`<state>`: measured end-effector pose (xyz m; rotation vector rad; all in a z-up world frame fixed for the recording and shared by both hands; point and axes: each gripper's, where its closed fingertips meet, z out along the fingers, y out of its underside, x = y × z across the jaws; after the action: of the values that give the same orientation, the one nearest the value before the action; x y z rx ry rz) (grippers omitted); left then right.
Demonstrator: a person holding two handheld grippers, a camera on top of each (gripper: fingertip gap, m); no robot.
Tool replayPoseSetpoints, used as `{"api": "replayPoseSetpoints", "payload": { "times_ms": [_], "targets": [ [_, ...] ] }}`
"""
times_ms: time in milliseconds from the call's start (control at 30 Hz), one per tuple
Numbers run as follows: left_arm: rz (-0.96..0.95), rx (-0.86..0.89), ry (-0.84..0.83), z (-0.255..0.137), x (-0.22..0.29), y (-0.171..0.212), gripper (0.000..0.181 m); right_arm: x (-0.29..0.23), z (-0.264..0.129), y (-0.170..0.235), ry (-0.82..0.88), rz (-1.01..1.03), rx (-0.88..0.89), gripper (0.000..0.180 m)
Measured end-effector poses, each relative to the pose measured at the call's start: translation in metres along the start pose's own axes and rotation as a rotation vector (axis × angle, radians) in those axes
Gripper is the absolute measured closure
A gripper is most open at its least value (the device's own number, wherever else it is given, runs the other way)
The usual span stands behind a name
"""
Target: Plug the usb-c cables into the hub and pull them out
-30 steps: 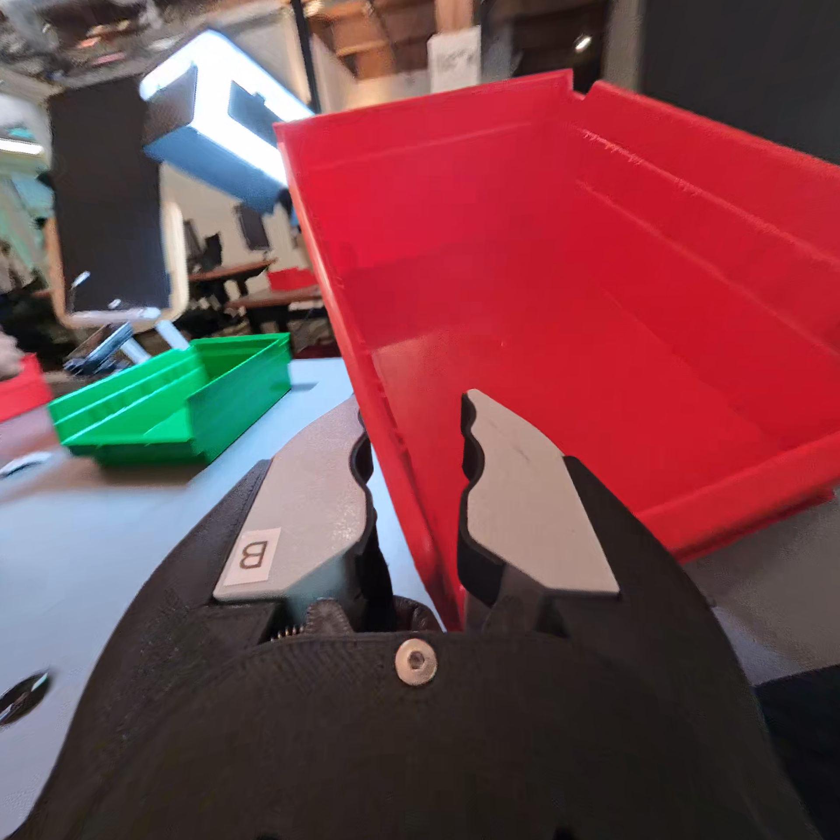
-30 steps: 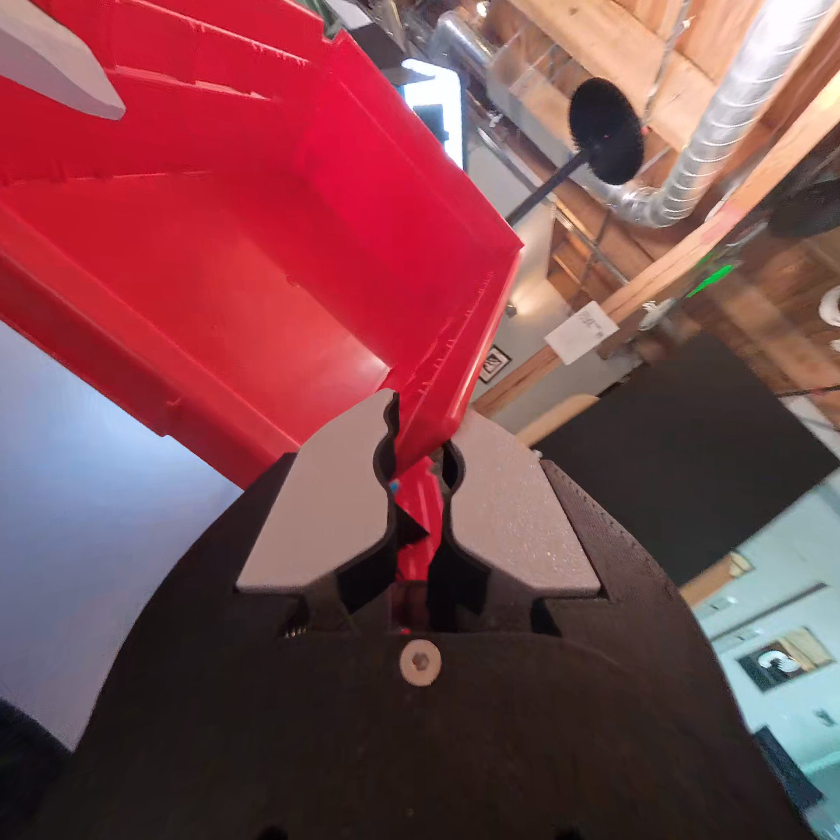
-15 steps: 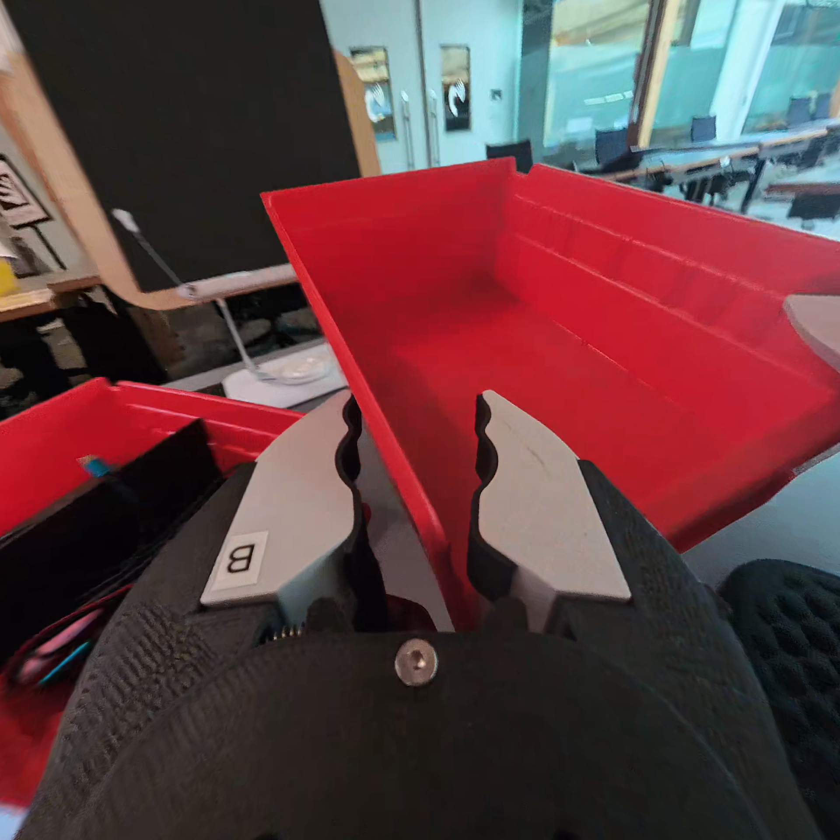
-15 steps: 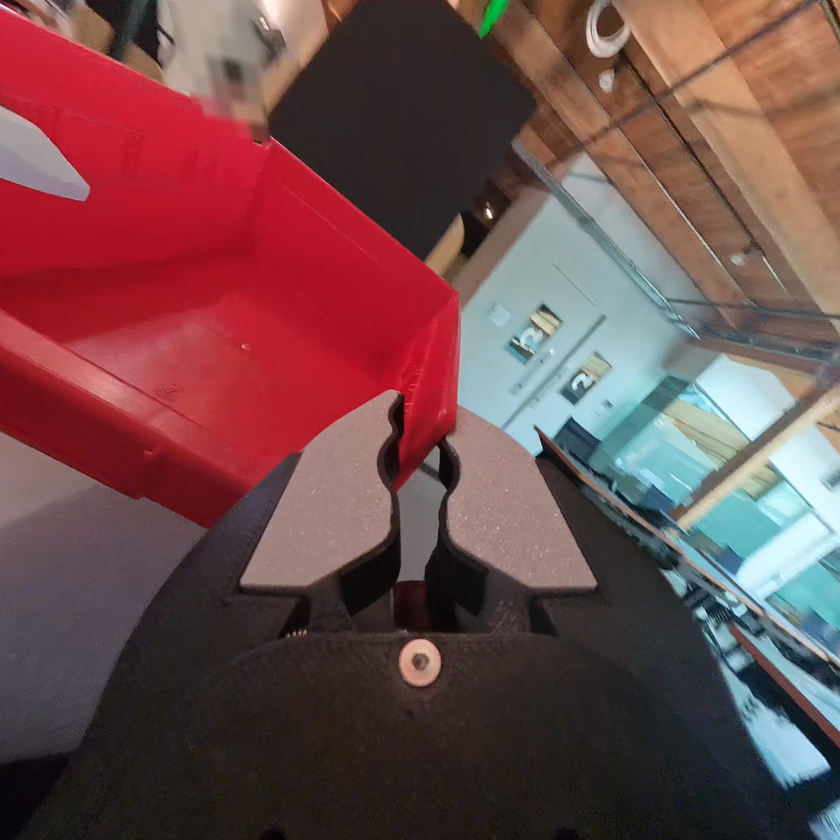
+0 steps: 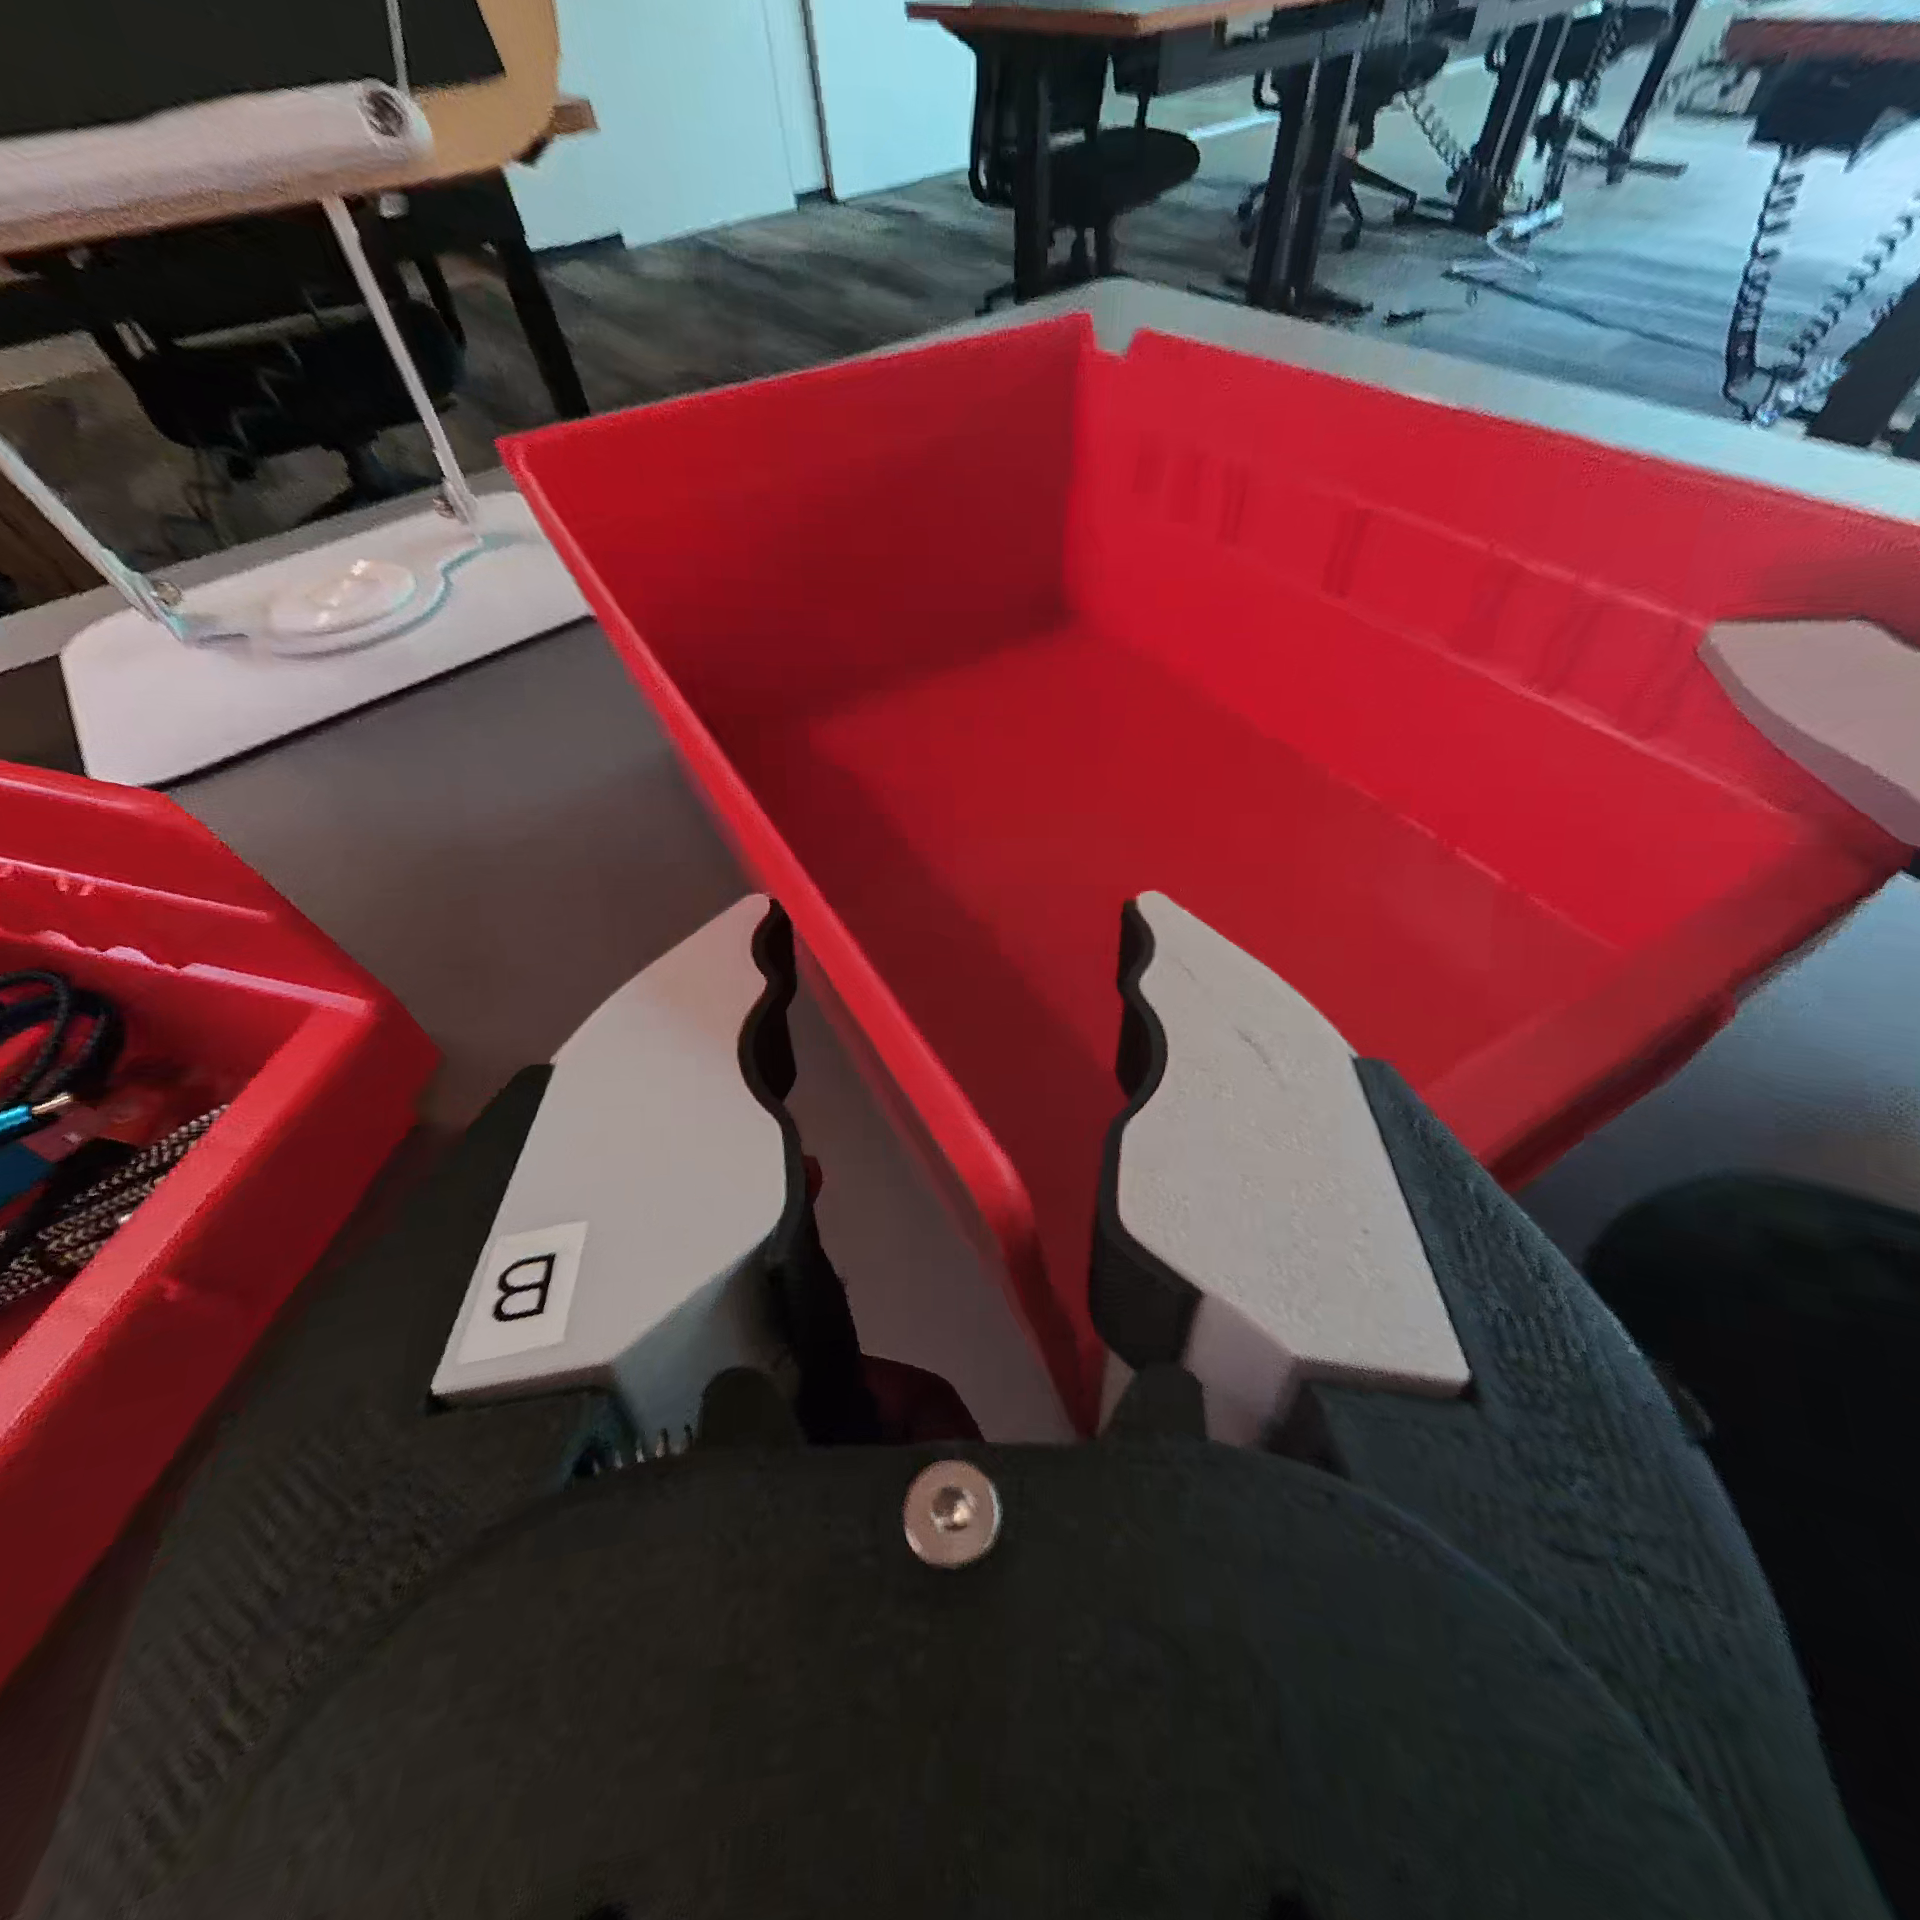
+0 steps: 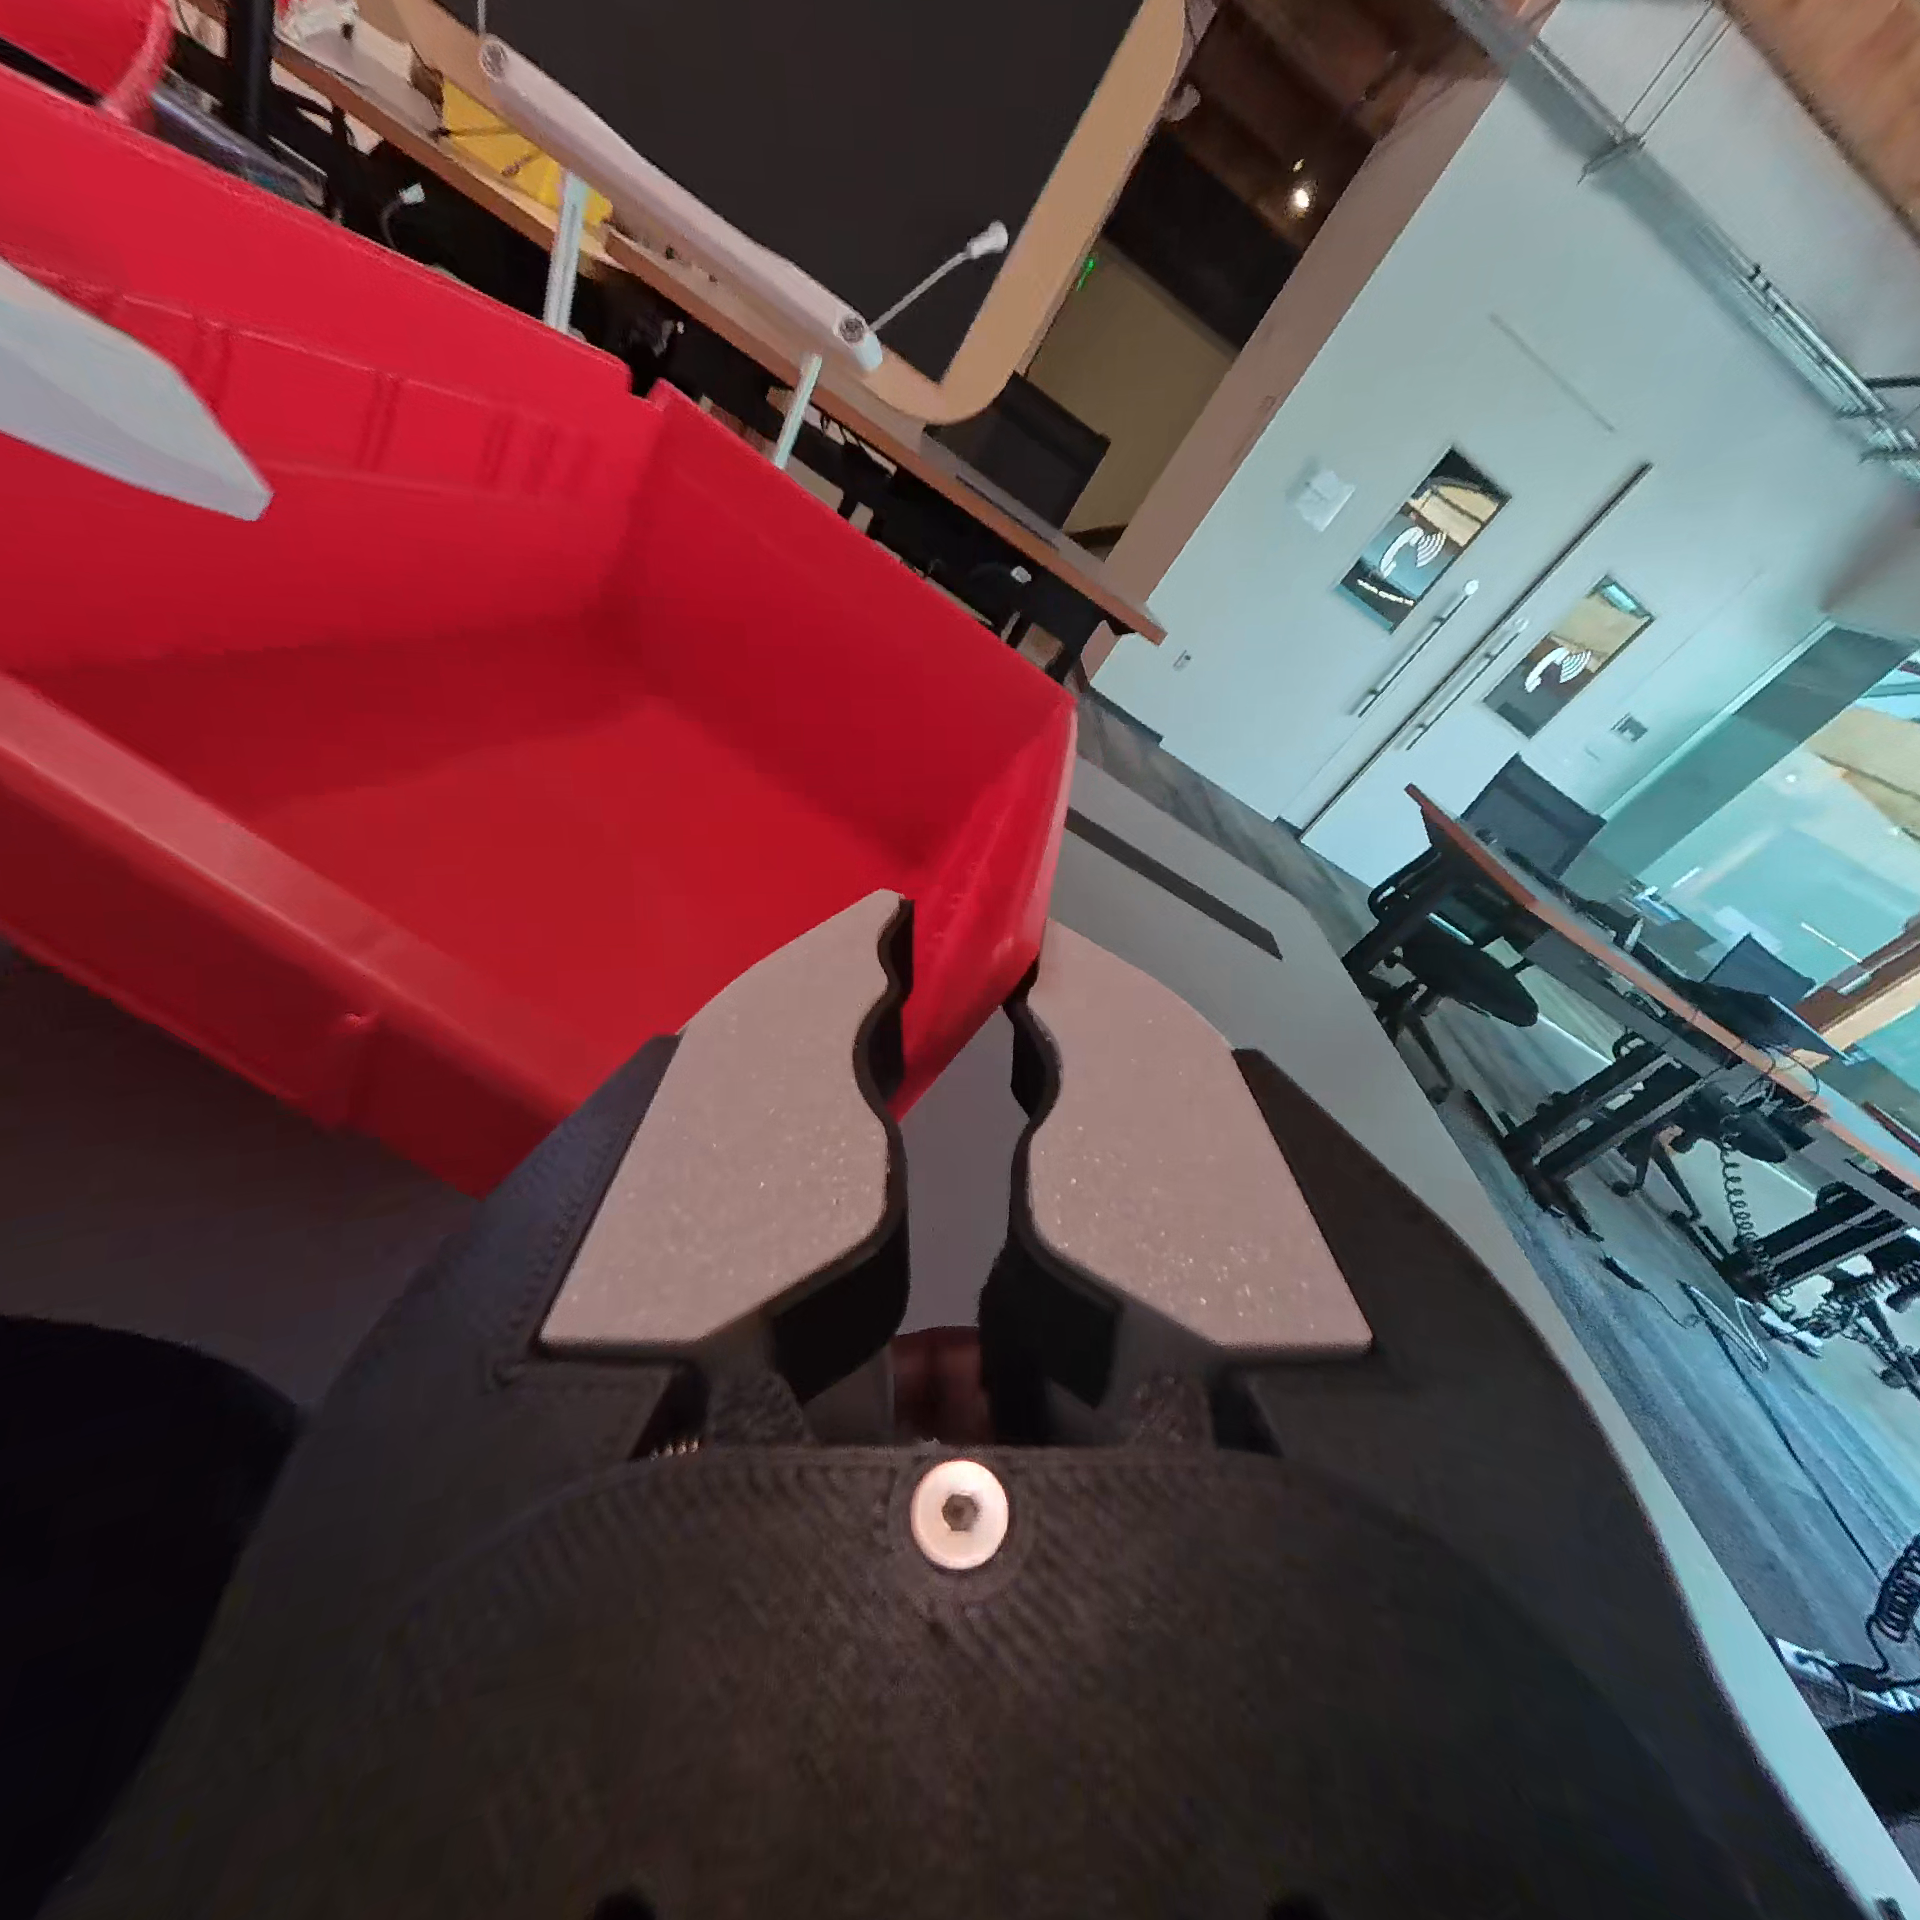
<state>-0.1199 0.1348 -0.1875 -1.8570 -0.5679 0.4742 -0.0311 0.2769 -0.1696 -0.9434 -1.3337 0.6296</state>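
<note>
Now red bin [image 5: 1195, 790] wall between left gripper [image 5: 945, 925] fingers [image 5: 665, 1132]

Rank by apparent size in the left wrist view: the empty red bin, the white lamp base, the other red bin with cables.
1. empty red bin
2. other red bin with cables, cropped, so unsure
3. white lamp base, farther away

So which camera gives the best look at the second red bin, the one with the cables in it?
The left wrist view: the second red bin sits at its left edge, braided cables visible inside. The right wrist view shows only the empty red bin.
</note>
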Motion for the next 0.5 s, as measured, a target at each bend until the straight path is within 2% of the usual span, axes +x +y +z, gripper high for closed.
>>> {"api": "replayPoseSetpoints", "payload": {
  "times_ms": [133,233,300,400,500],
  "targets": [
    [0.097,-0.061,0.059,-0.002,0.012,0.013,0.113,0.005,0.005,0.017,0.010,-0.042,-0.046,0.165],
    [0.152,0.029,0.060,-0.015,0.011,-0.002,0.112,0.016,0.004,0.020,0.012,0.000,0.008,0.160],
    [0.160,0.066,0.068,-0.024,0.007,-0.009,0.112,0.029,-0.001,0.012,0.024,0.075,0.087,0.143],
    [0.183,0.088,0.039,-0.042,-0.014,-0.012,0.101,0.059,-0.015,-0.006,0.048,0.347,0.231,0.102],
    [0.248,0.078,-0.035,-0.062,-0.047,-0.013,0.094,0.088,-0.034,-0.030,0.004,0.725,0.408,0.089]
  ]
}}
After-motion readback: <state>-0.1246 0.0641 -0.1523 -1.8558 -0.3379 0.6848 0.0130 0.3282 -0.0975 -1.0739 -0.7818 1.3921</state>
